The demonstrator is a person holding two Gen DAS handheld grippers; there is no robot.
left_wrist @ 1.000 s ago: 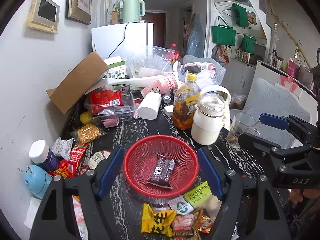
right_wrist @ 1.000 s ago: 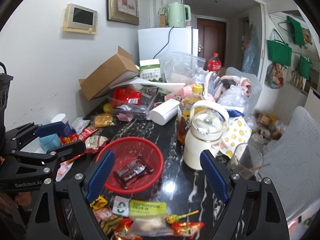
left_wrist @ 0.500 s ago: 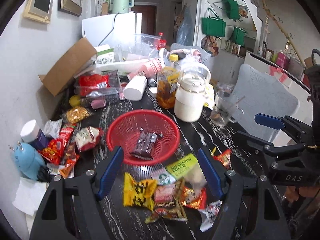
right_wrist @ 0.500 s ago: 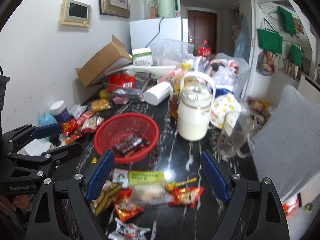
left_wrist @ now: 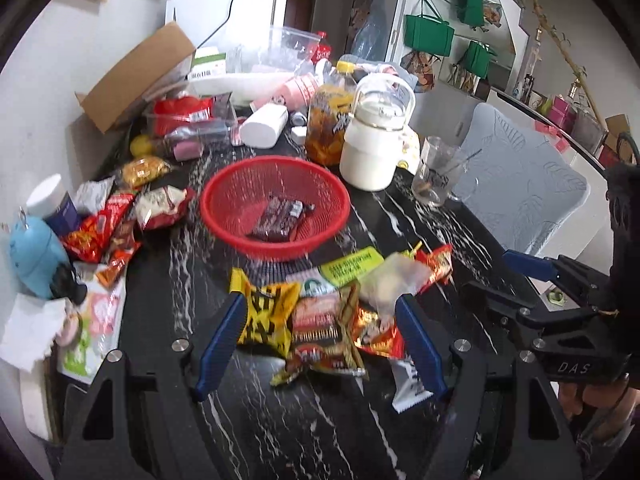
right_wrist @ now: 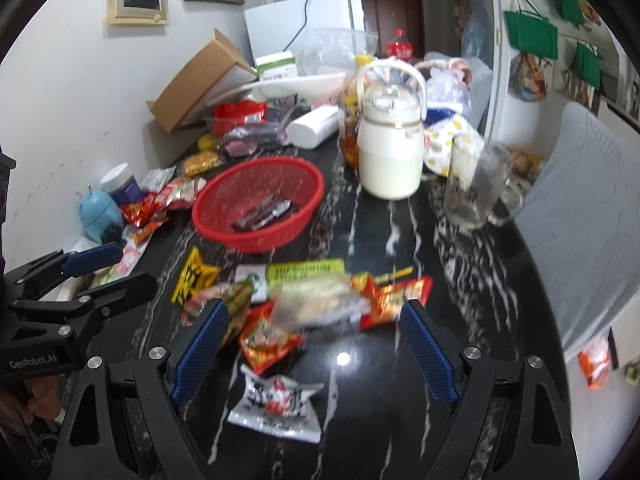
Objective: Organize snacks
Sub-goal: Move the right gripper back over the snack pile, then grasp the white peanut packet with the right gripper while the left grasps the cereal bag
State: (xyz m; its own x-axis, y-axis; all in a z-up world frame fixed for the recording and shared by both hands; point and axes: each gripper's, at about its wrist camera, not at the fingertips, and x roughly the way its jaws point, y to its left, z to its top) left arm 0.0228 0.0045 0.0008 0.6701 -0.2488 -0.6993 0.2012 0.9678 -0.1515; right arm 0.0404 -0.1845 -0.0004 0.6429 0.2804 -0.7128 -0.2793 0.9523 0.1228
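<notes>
Black marbled worktop against a white wall, cluttered: nearest me, both claws spread wide and empty, my left claw over the loose pile of snack packets, my right claw over the same heap beside a white packet. Beyond the pile, the red basket holds one dark bar. Behind it stand a white jug and a glass mug; I judge overlapping packets risk a double grab, and a wide swing could topple the mug.
</notes>
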